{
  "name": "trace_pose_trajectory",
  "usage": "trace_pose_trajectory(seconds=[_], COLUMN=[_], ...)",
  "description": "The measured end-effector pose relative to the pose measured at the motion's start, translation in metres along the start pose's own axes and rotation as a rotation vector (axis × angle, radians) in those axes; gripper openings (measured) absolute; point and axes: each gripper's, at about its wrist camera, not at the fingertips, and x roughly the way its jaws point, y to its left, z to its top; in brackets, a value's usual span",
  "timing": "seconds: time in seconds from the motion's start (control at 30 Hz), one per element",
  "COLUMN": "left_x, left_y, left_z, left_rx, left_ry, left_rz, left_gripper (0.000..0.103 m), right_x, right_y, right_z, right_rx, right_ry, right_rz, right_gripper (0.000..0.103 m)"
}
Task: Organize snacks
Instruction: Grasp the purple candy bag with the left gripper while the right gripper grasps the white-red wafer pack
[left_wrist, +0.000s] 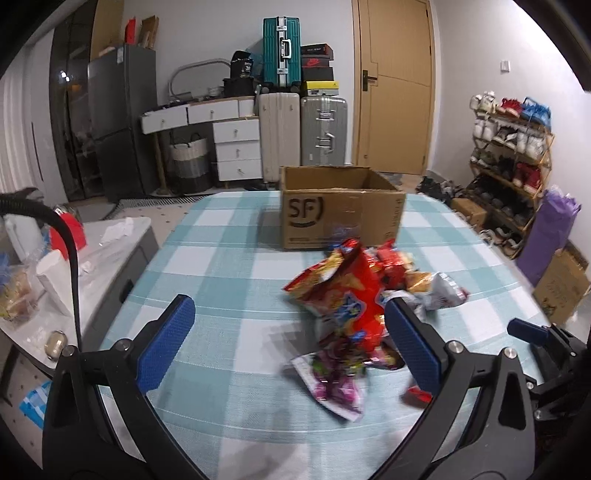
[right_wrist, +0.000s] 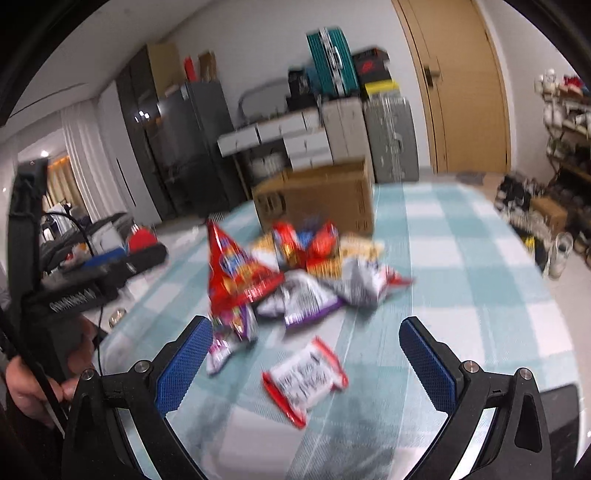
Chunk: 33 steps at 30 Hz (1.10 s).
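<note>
The left hand-held gripper (left_wrist: 291, 325) is spread wide above the counter (left_wrist: 221, 266), pinching nothing; its right finger sits just beside a heap of snacks (left_wrist: 354, 291). A tall red bag (left_wrist: 347, 295) stands up in the heap, with a purple pack (left_wrist: 336, 384) at its near edge and a silver pack (left_wrist: 443, 291) on the right. Beyond the heap, near the far edge of the counter, an open box (left_wrist: 340, 210) stands, marked SF.

The right hand-held gripper (right_wrist: 306, 343) is also spread wide and holds nothing. A small red-and-white pack (right_wrist: 304, 380) lies apart from the heap, on the counter between its fingers. The right-wrist view is blurred. At its left edge, a hand (right_wrist: 33, 384) grips a dark handle.
</note>
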Motion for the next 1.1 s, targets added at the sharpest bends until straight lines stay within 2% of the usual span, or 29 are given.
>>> trace_pose_trajectory(seconds=[0.03,0.23,0.3,0.37,0.47,0.67,0.8,0.9,1.1], left_x=[0.002,0.02,0.025,0.028,0.035,0.058,0.069,0.074,0.078], left_y=[0.001,0.021,0.026,0.031,0.04,0.051,0.05,0.046,0.029], left_z=[-0.002,-0.014,-0.018,-0.022,-0.03,-0.047,-0.056,-0.059,-0.061], left_rx=[0.004,-0.038,-0.035,-0.039,-0.059,-0.099,-0.105,-0.107,-0.099], left_ry=[0.003,0.046,0.053,0.06,0.08,0.16,0.208,0.227,0.273], left_rz=[0.006,-0.022,-0.024,-0.037,-0.076,-0.111,-0.164,-0.205,-0.281], left_gripper=[0.102,0.102,0.102,0.102,0.102,0.098,0.093,0.092,0.092], right_x=[0.002,0.035,0.045,0.053,0.065,0.077,0.081,0.082,0.074], right_y=[-0.002,-0.008,-0.004,0.001,0.004,0.013,0.015,0.014,0.018], right_z=[-0.003,-0.021,-0.025,-0.027,-0.029,-0.031,-0.029,-0.028,-0.032], right_rx=[0.017,0.069,0.056,0.033,0.017,-0.028,-0.057,-0.05,-0.042], right_ry=[0.049,0.178,0.21,0.248,0.295,0.323,0.32,0.311,0.296], right_rz=[0.003,0.029,0.029,0.023,0.024,0.007,-0.009,-0.009,0.011], right_gripper=[0.103,0.101,0.092,0.088,0.088,0.081,0.065,0.06,0.058])
